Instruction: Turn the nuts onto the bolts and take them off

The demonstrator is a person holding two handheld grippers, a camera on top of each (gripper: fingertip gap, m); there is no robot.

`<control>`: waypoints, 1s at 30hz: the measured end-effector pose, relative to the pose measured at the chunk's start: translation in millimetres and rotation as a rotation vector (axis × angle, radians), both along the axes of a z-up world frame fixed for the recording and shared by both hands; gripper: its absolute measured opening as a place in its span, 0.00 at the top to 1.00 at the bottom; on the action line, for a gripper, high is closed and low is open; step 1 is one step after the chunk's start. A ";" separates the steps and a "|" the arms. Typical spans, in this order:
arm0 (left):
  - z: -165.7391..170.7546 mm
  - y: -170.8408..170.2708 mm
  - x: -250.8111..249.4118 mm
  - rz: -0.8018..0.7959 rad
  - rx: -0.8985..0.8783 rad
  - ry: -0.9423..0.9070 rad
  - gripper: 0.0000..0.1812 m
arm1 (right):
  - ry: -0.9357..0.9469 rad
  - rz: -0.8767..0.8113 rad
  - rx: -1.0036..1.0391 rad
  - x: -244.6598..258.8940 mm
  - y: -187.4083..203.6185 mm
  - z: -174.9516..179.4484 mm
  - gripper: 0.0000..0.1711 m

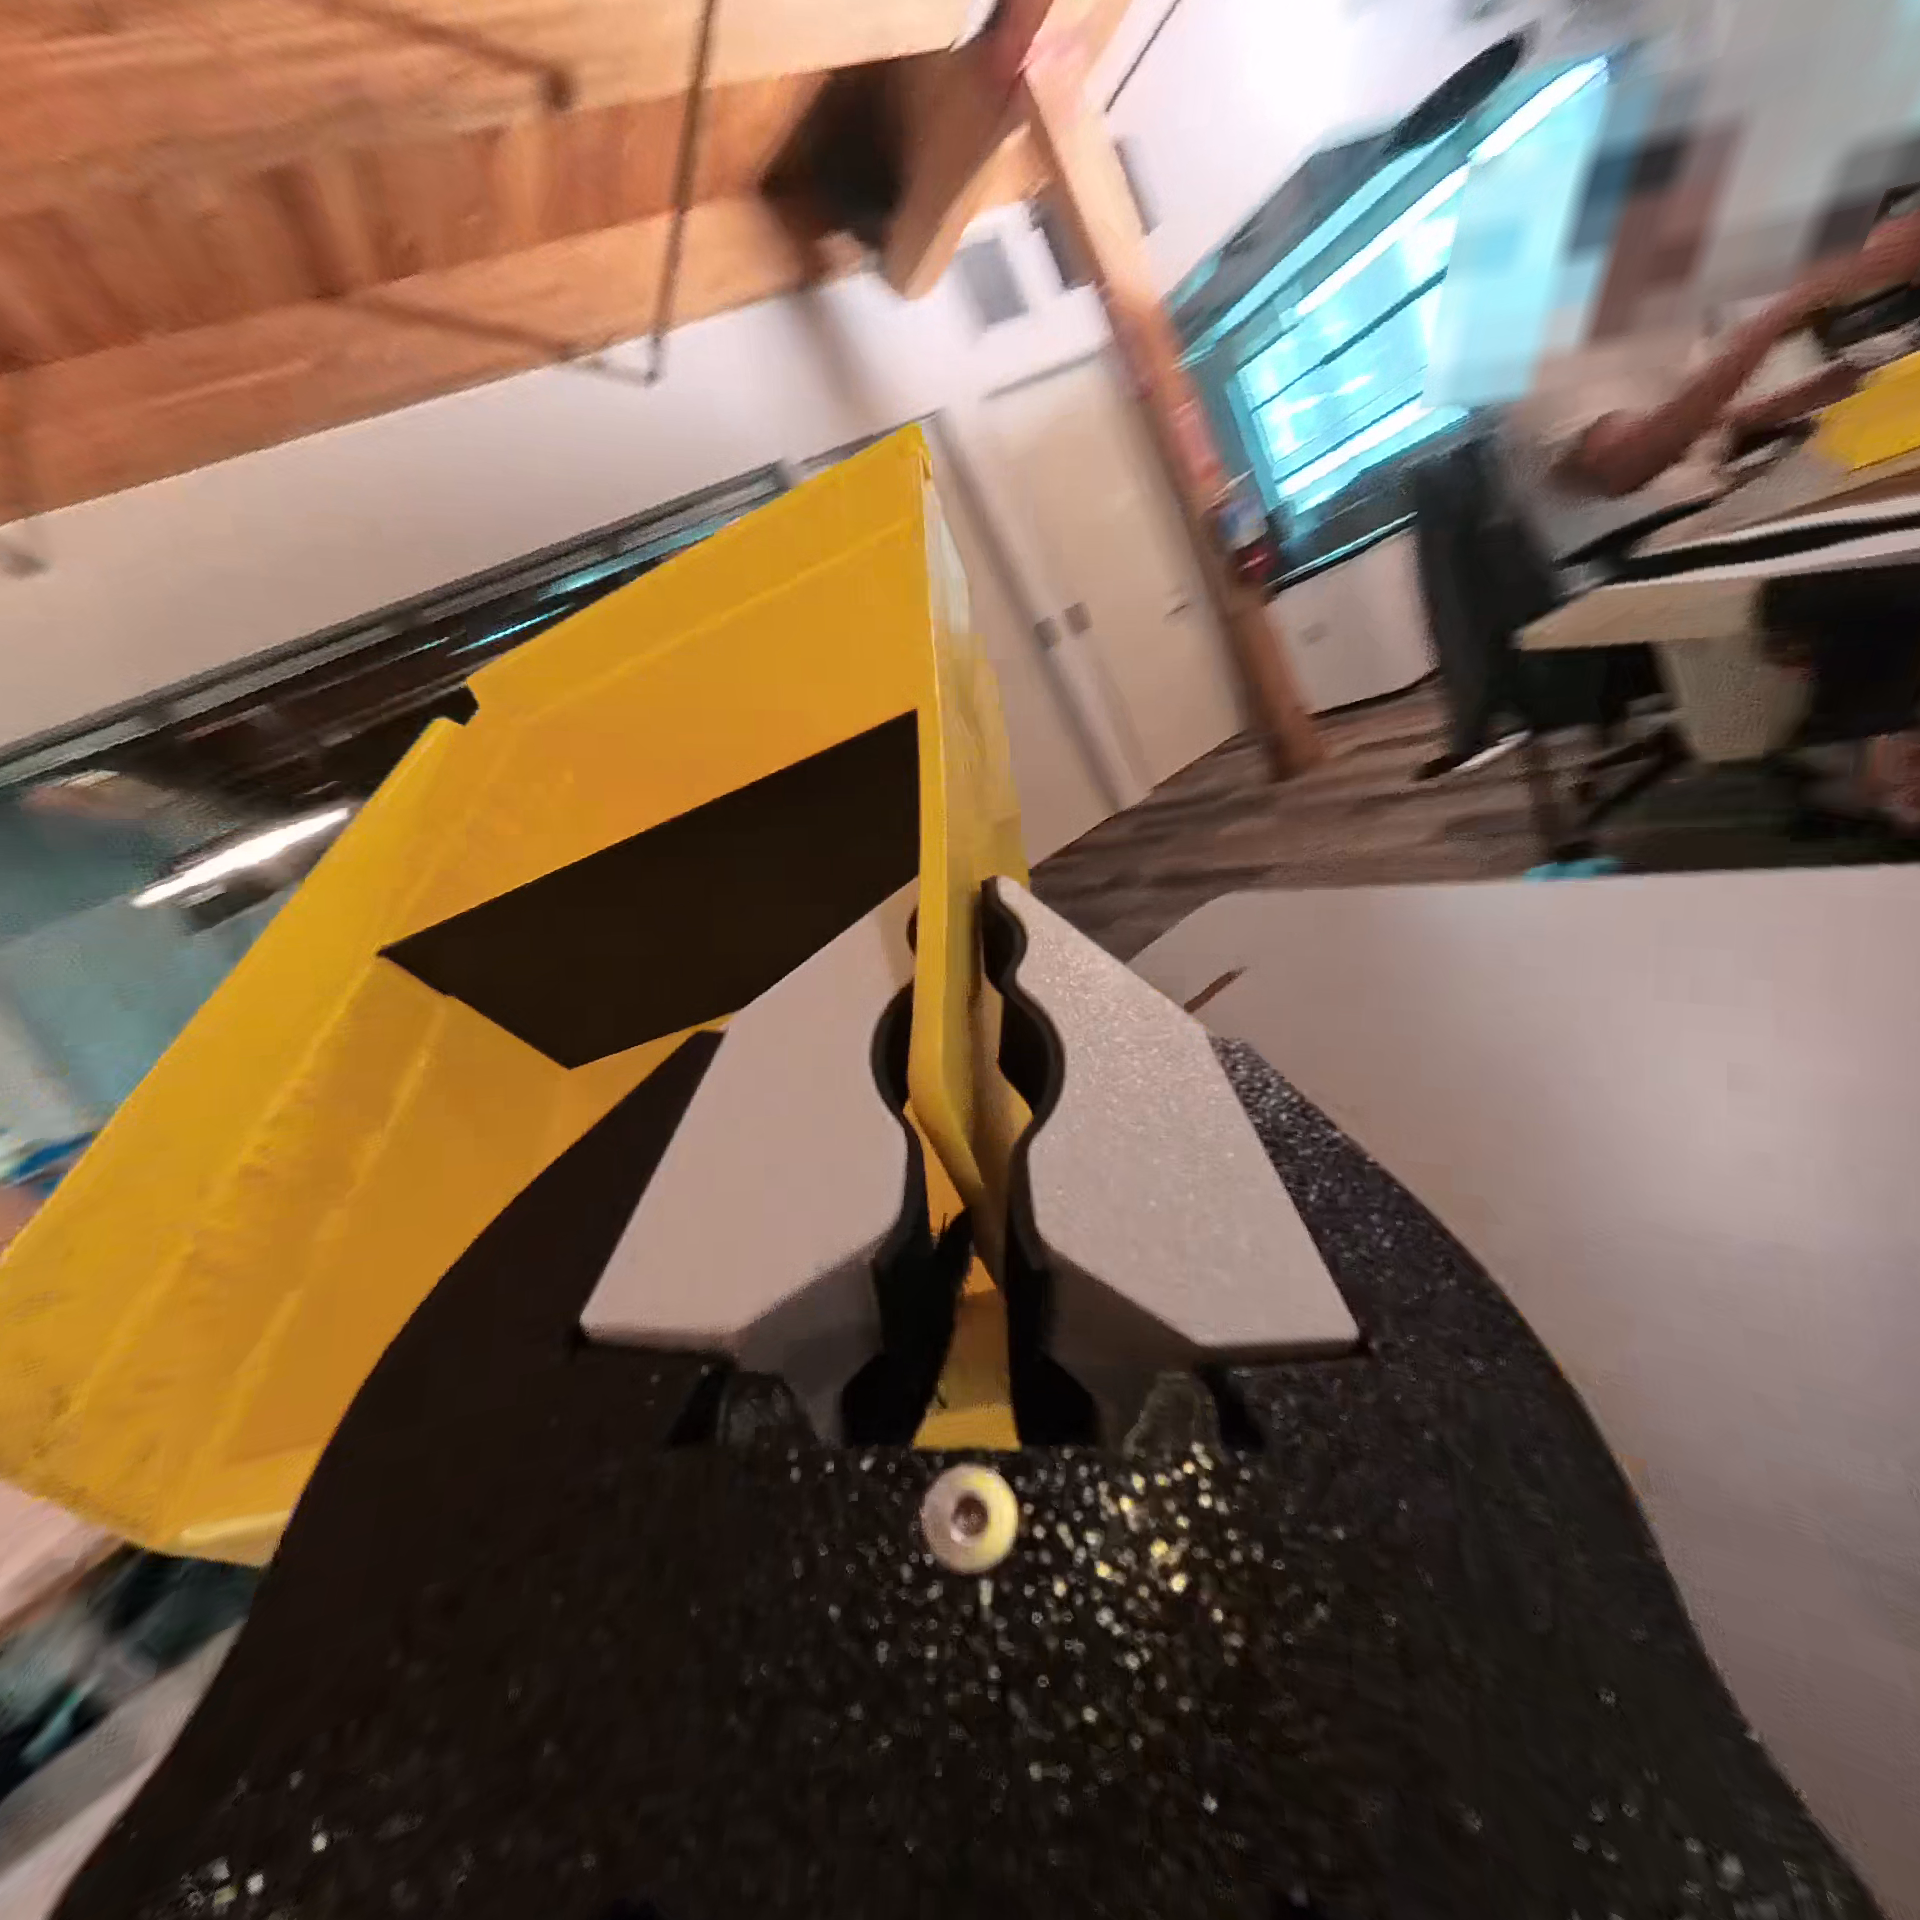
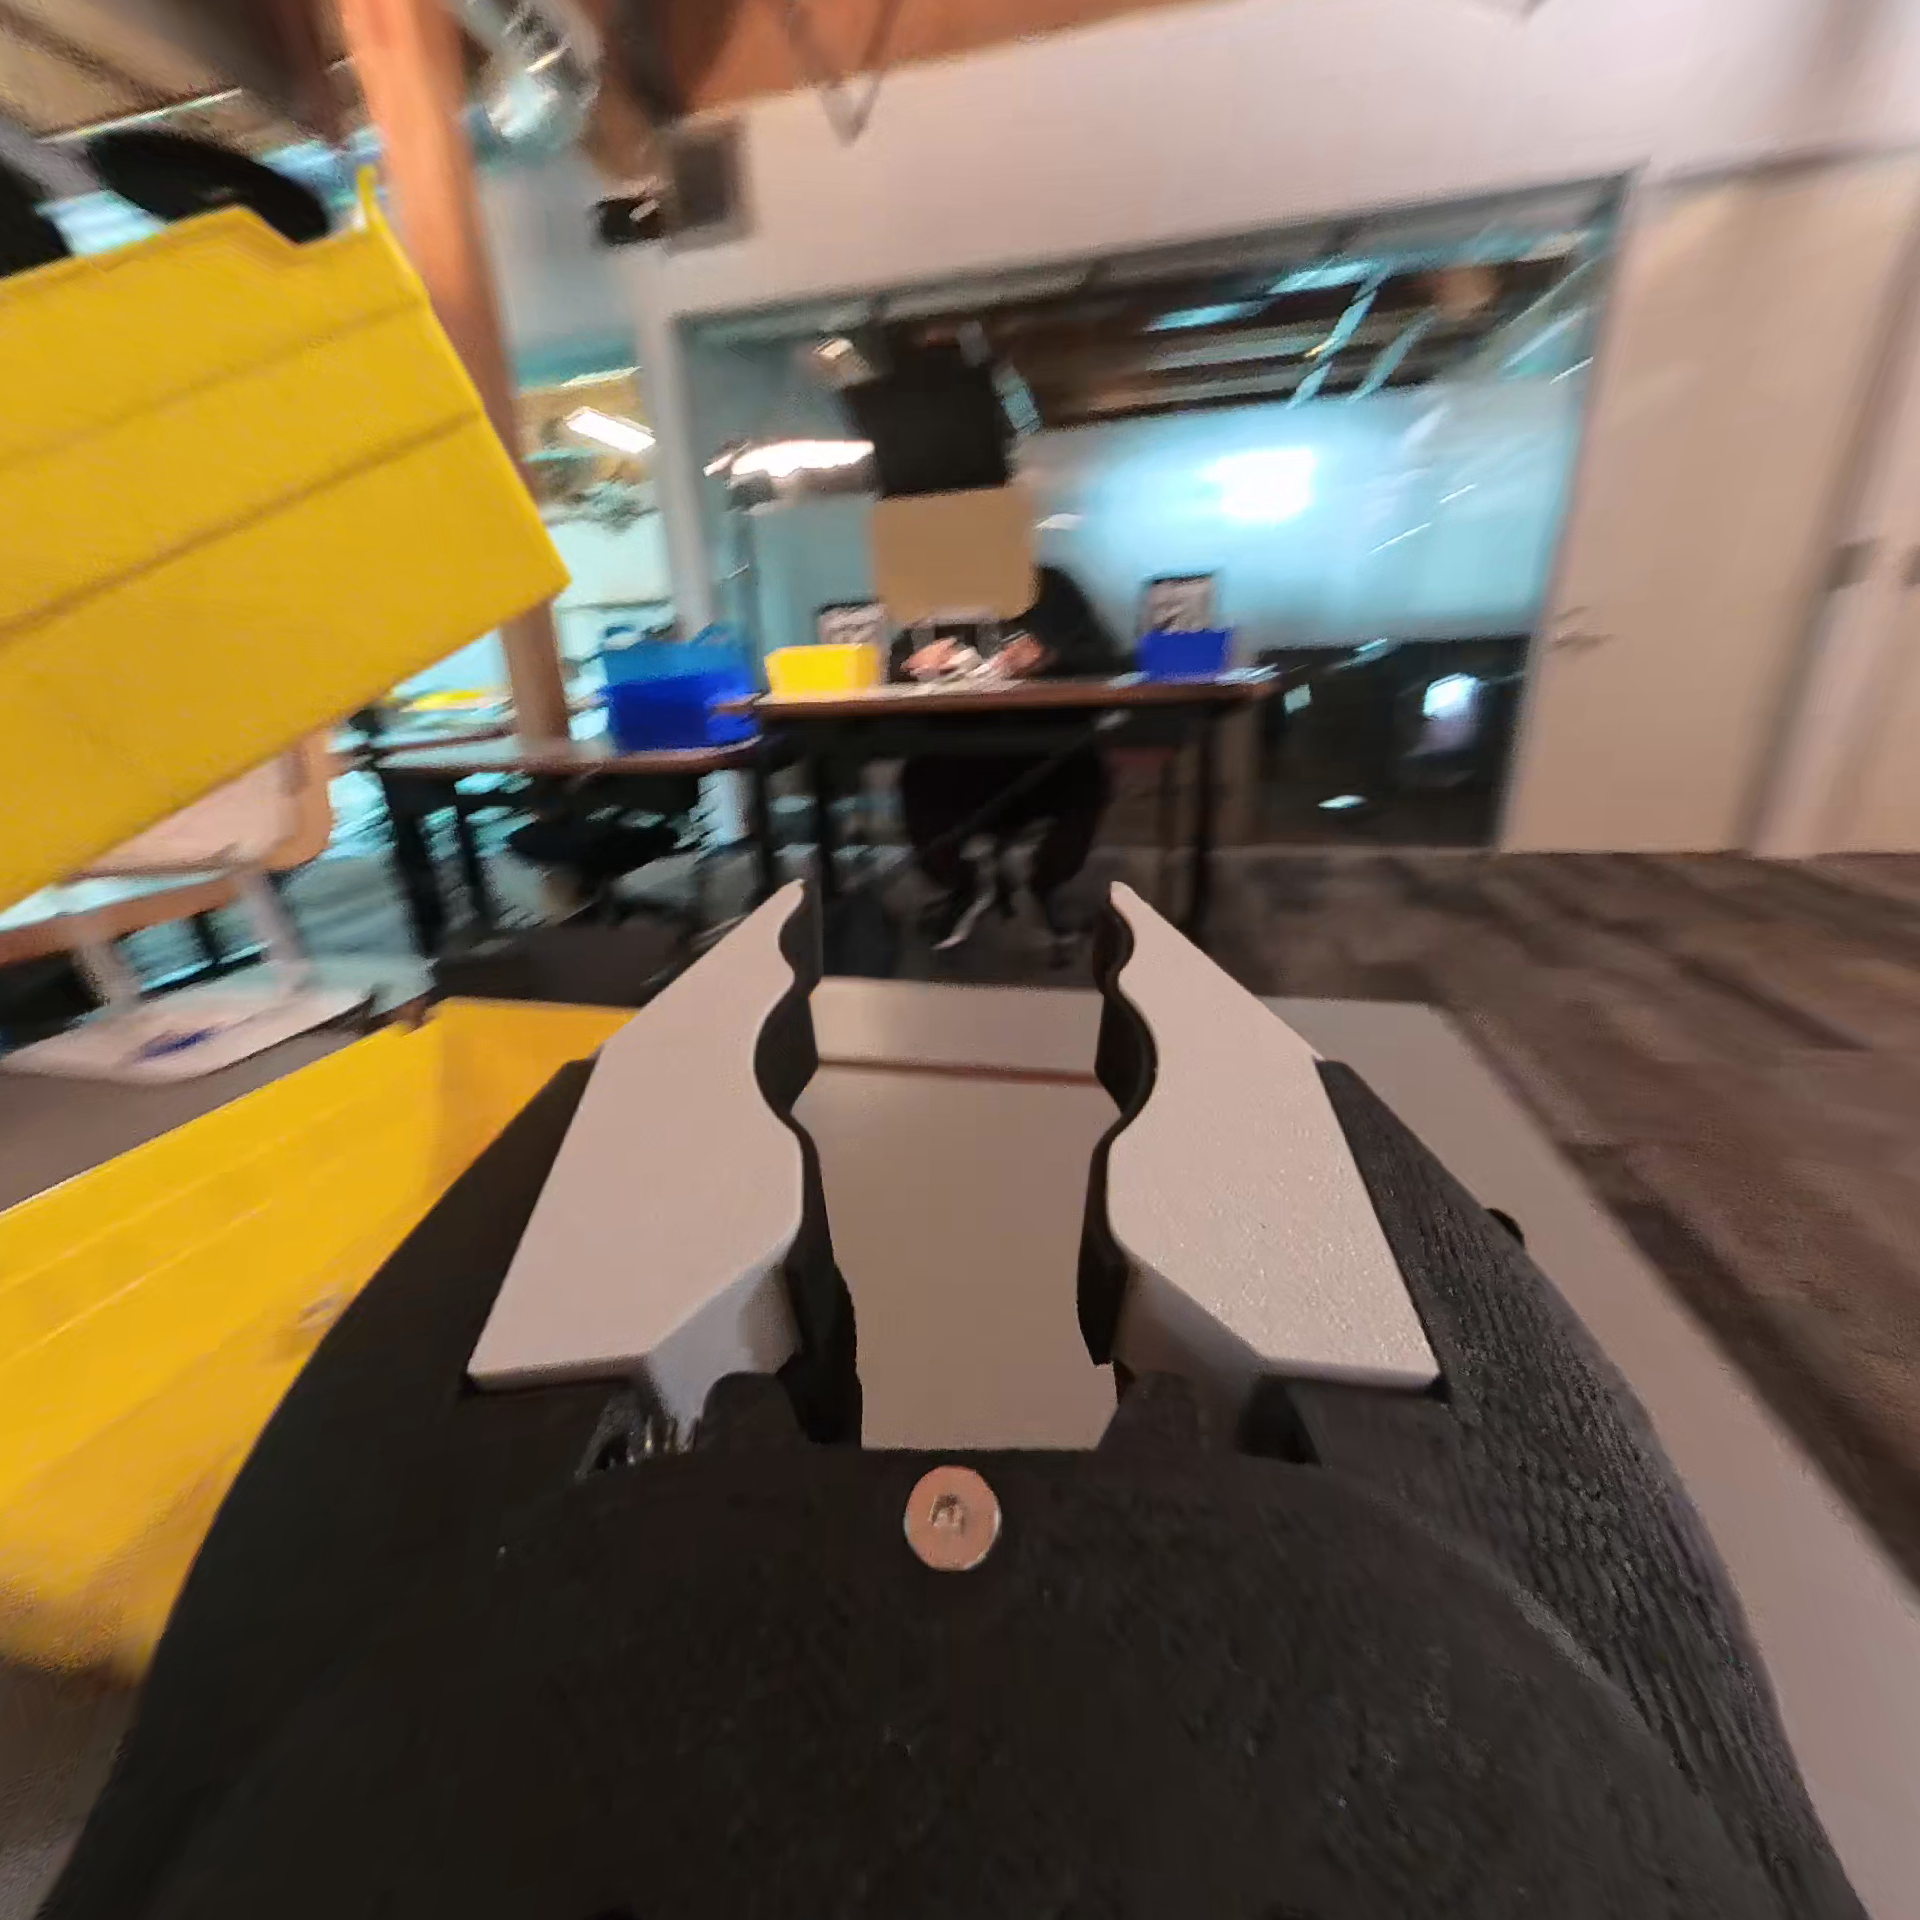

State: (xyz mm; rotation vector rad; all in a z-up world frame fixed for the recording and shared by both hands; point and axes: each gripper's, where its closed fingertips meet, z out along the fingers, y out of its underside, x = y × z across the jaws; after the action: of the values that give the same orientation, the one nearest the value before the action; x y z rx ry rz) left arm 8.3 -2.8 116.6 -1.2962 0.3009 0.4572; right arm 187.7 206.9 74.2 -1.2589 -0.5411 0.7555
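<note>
While the room behind is smeared by motion blur, the white tabletop (image 2: 1351, 1195) reads plainly enough, running ahead of both cameras to its far edge; nothing lies on the bare stretch that shows. Next in bulk is the yellow bin (image 1: 582, 790), tilted up off the tabletop, its wall pinched edge-on by the left claw (image 1: 961, 997), whose fingers are pressed together on the thin plastic; in the right wrist view the same bin hangs tilted at the upper left (image 2: 229, 499). A second yellow bin (image 2: 208, 1299) sits low at the left in the right wrist view, touching or just beside the claw's black body; whether it rests on the tabletop I cannot tell. The right claw (image 2: 956, 1039) stands with its fingers well apart and nothing between them, only tabletop showing through the gap. Farther off a person sits at another table among small blue and yellow bins; too blurred to say more.

As for the nuts and bolts, none is visible in either view; they may be inside one of the bins, but that is hidden. By my judgement the task proper has not begun here, or is between rounds; threading on and unthreading both remain, as far as these views show.
</note>
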 end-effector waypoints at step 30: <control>-200.1 199.3 204.5 -0.298 -0.486 -0.033 0.59 | 0.010 -0.171 -0.134 88.8 73.0 -16.8 0.64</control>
State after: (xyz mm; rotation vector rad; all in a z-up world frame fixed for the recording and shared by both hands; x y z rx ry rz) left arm 212.7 196.5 -83.5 -1.6951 0.5935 0.1074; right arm 276.5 279.8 57.4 -1.4058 -0.3735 0.6626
